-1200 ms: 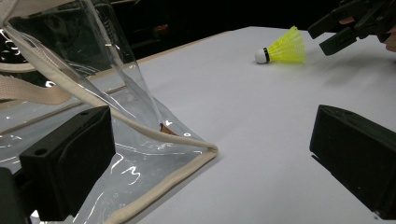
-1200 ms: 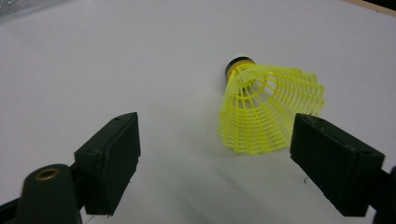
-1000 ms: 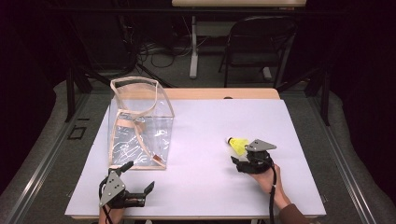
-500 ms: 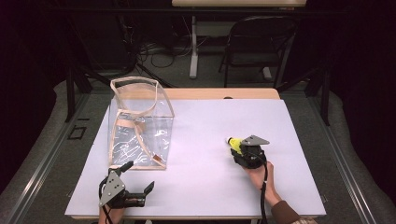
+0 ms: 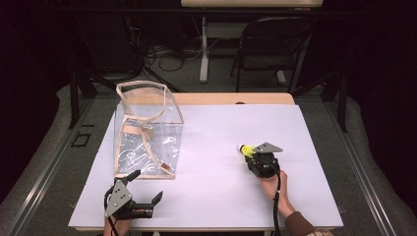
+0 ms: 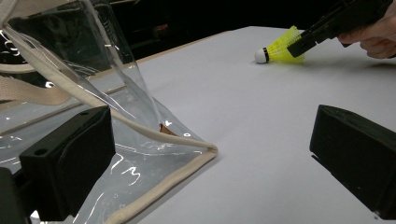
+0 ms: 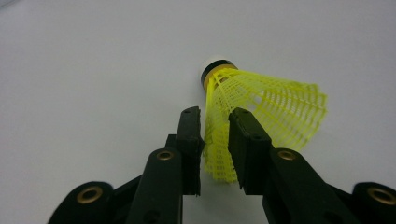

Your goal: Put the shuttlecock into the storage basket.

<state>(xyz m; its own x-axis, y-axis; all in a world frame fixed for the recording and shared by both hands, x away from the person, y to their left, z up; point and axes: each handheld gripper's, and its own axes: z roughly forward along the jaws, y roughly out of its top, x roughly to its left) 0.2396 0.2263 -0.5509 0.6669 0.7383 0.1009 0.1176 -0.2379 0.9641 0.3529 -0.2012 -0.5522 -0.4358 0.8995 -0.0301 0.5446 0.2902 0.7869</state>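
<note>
**Around the work**

We see a clear plastic bag with beige webbing trim [image 5: 147,132] standing just beside the jaws of the left gripper [image 5: 146,188]. A black folding chair [image 5: 273,46] and floor cables [image 5: 157,51] lie far beyond both jaws.

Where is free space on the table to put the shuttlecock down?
The widest bare patch lies between the bag and the shuttlecock, up to the far edge of the table. Another runs along the near edge, between the left gripper and the right gripper. The near left corner is crowded.
</note>
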